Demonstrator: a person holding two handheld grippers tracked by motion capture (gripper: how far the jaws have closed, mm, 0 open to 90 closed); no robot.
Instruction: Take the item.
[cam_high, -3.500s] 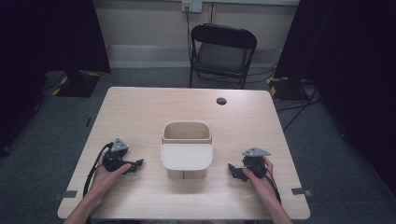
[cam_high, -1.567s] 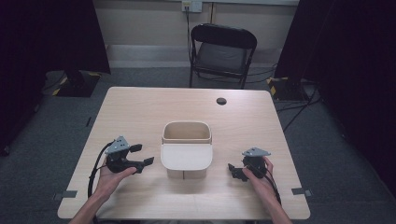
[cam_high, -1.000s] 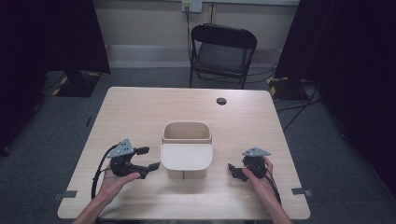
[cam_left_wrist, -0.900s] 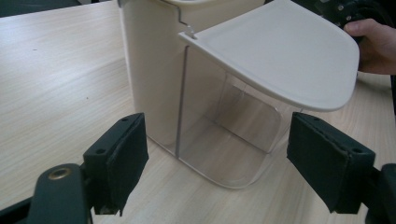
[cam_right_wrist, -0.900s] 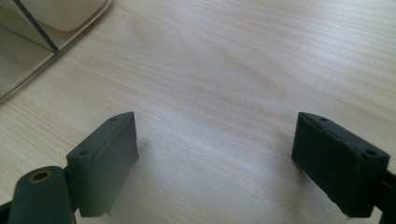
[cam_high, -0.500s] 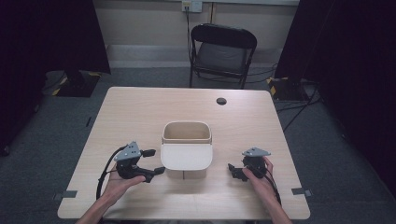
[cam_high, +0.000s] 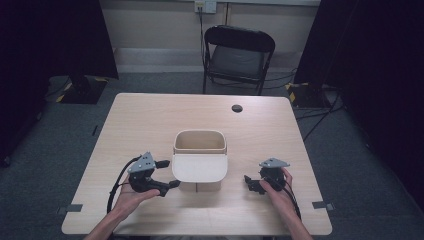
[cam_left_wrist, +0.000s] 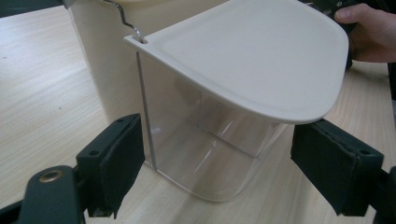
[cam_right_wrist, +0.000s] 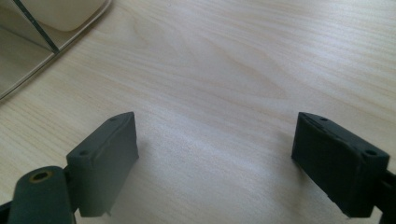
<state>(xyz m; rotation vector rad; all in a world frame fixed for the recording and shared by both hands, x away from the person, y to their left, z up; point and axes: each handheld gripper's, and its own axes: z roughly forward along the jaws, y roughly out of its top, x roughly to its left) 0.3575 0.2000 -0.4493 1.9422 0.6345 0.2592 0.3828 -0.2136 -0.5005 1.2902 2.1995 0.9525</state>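
Note:
A cream bin (cam_high: 199, 141) stands mid-table with its flat lid (cam_high: 199, 168) folded out toward me over a clear front compartment (cam_left_wrist: 187, 116). My left gripper (cam_high: 168, 174) is at the bin's front left corner, pointing at it. Its jaws have just been opening and stand wide apart. In the left gripper view the left gripper (cam_left_wrist: 217, 140) has the clear compartment and the lid (cam_left_wrist: 252, 56) just ahead of its pads, untouched. My right gripper (cam_high: 249, 184) rests to the right of the bin, open. In its own view the right gripper (cam_right_wrist: 215, 154) holds nothing, with bare wood between its jaws.
The light wooden table (cam_high: 150, 120) has a round black grommet (cam_high: 237, 108) near its far edge. A black folding chair (cam_high: 237, 55) stands behind the table. The hand holding the right gripper (cam_left_wrist: 369, 32) appears beyond the lid. Dark curtains flank the room.
My left gripper has moved right, from the table's left part up to the bin's front corner, and its jaws have spread. The right gripper has stayed put.

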